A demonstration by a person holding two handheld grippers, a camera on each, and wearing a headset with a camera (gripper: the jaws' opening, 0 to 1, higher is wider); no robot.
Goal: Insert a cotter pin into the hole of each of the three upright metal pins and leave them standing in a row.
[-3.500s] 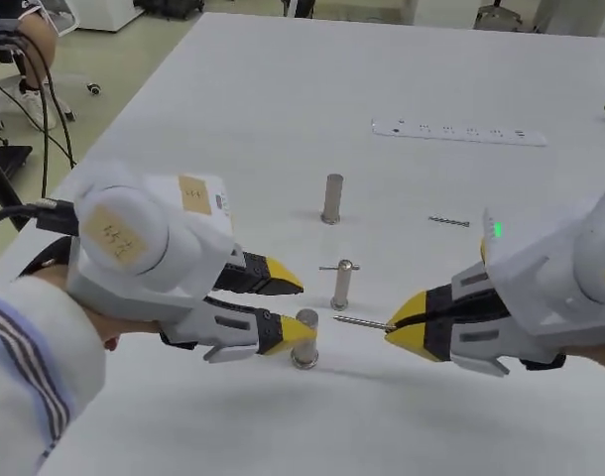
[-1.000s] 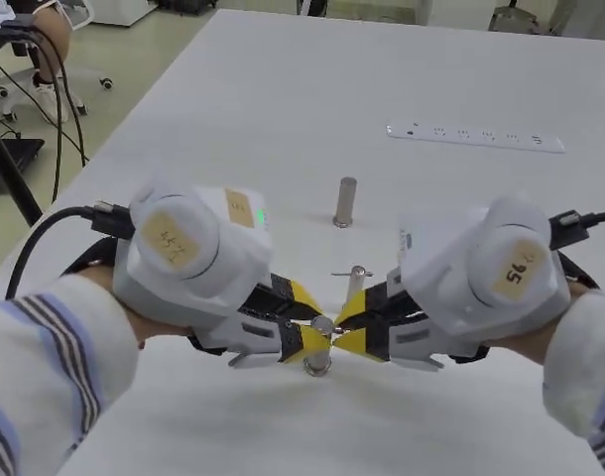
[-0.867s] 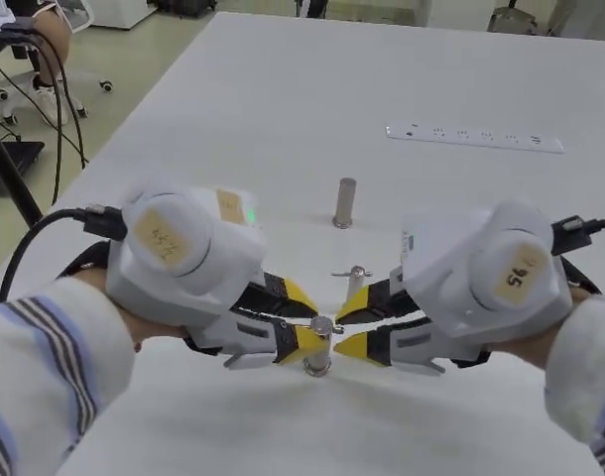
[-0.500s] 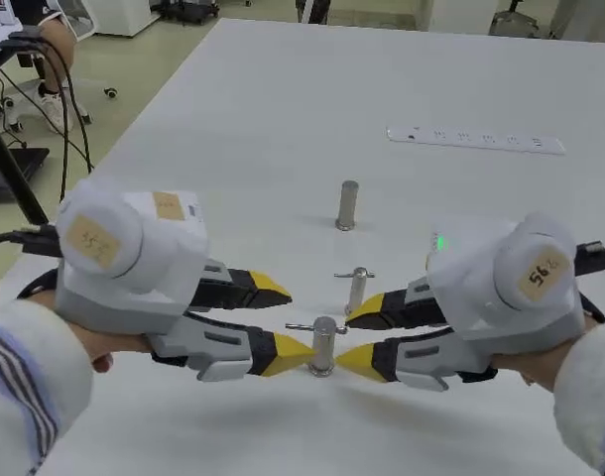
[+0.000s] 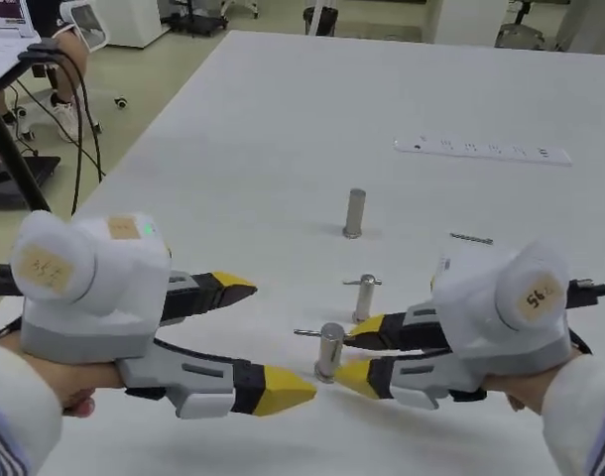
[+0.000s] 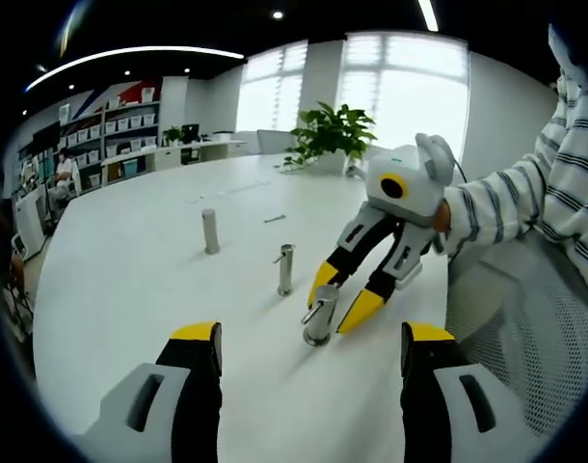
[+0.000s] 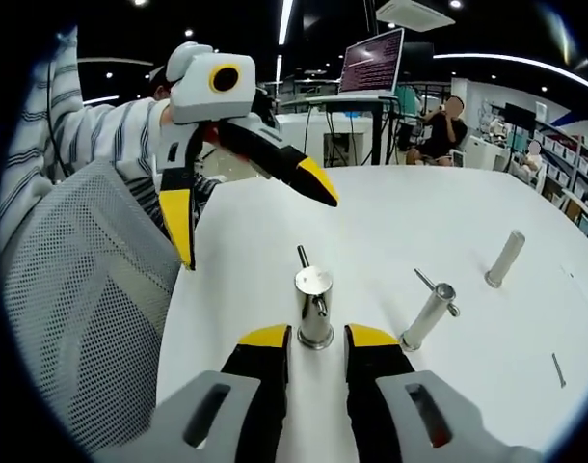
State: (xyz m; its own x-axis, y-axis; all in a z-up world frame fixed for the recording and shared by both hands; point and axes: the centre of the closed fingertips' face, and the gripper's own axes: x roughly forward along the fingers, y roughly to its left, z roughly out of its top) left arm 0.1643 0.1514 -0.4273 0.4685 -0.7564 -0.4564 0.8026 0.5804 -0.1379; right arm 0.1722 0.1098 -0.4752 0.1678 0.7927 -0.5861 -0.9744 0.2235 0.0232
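Near pin (image 5: 329,349) and middle pin (image 5: 363,297) look done; far pin (image 5: 354,213) is bare. The left hand-held gripper (image 5: 283,339) and right hand-held gripper (image 5: 344,354) are released, empty. Next, the right should fetch the loose cotter (image 5: 471,238) beyond it.

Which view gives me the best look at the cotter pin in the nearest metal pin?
The right gripper view: the cotter pin sits close ahead of the jaws, passing through the metal pin. The head view shows its end poking out sideways. The left gripper view shows it small and hard to make out.

head: high, looking forward-down | gripper views: low, facing each other | shared: nearest pin (image 5: 329,349)
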